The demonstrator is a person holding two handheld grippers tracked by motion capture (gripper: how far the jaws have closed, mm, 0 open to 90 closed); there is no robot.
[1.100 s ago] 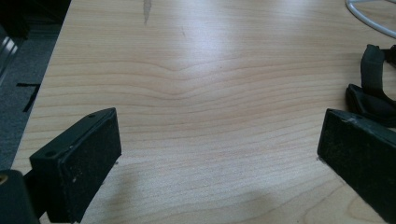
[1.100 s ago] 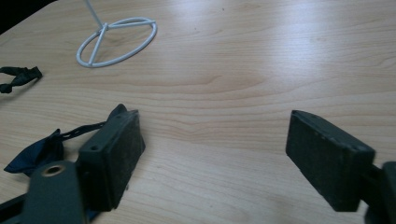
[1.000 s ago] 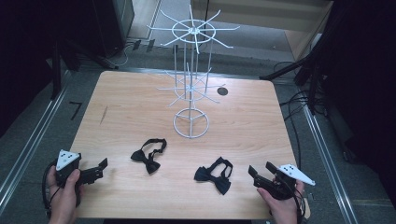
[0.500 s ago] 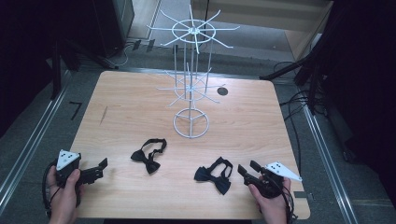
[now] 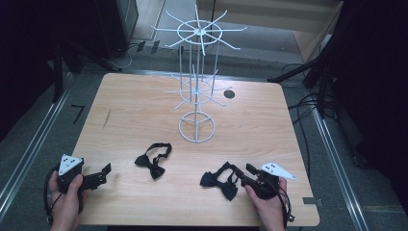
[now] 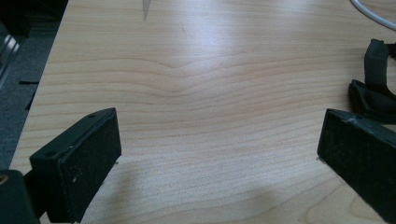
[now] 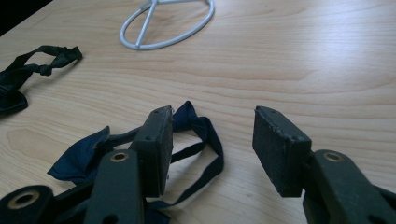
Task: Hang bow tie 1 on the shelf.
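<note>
Your right claw (image 5: 242, 174) has slid up to the dark blue bow tie (image 5: 219, 179), jaws open and not gripping yet.

It sat farther right a moment ago; now one jaw rests over the tie's strap (image 7: 205, 140), so you look set to pinch it. Your left claw (image 5: 100, 174) waits wide open, left of the black bow tie (image 5: 153, 160). The white wire rack (image 5: 197, 126) stands beyond both ties, with clear desk (image 5: 250, 120) between.

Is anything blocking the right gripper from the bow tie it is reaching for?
Nothing visible. The right gripper is open at the navy bow tie, its strap loop by the left jaw, bare table between the jaws.
</note>
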